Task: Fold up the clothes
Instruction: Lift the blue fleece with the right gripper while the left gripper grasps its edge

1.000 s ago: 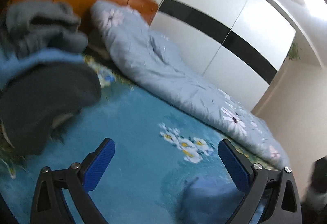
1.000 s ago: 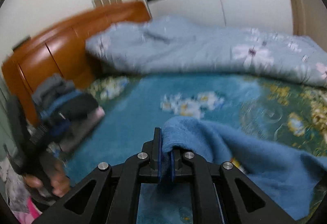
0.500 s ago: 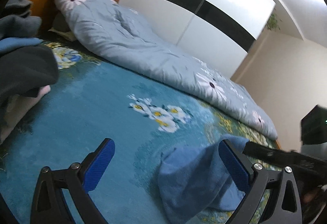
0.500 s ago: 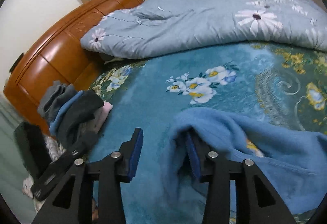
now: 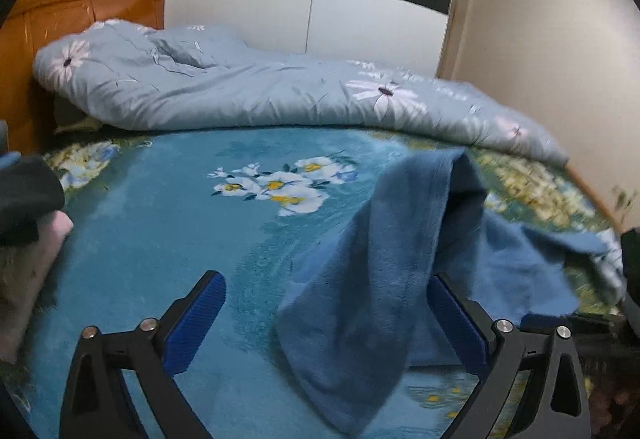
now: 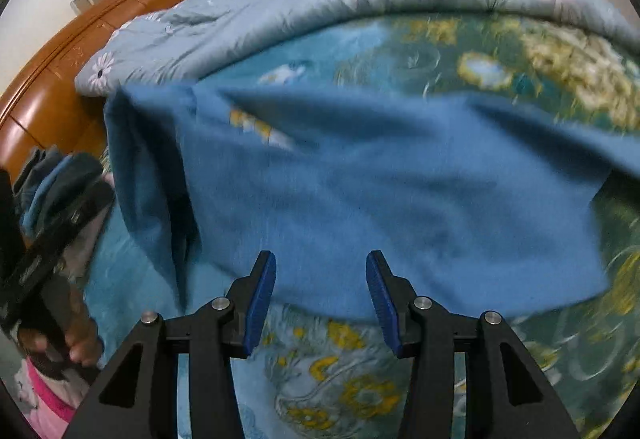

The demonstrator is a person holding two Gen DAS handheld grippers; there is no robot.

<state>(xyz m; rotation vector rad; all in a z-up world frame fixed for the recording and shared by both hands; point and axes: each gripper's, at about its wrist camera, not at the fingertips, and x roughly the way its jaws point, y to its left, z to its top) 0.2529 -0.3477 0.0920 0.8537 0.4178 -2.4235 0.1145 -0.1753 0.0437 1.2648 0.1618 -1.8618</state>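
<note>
Left wrist view: my left gripper (image 5: 324, 323) has jaws wide, holding nothing; the blue fleece garment (image 5: 372, 279) lies rumpled on the teal floral bedspread (image 5: 160, 207) from 12 to 3 o'clock. Right gripper (image 6: 322, 297) has jaws moderately apart, empty, at the garment's near hem, probably lining up a grab. Folded dark clothes stack (image 6: 60, 179) at 9 o'clock.

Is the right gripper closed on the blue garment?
No, the right gripper is open, and the blue garment lies beyond its fingers.
</note>
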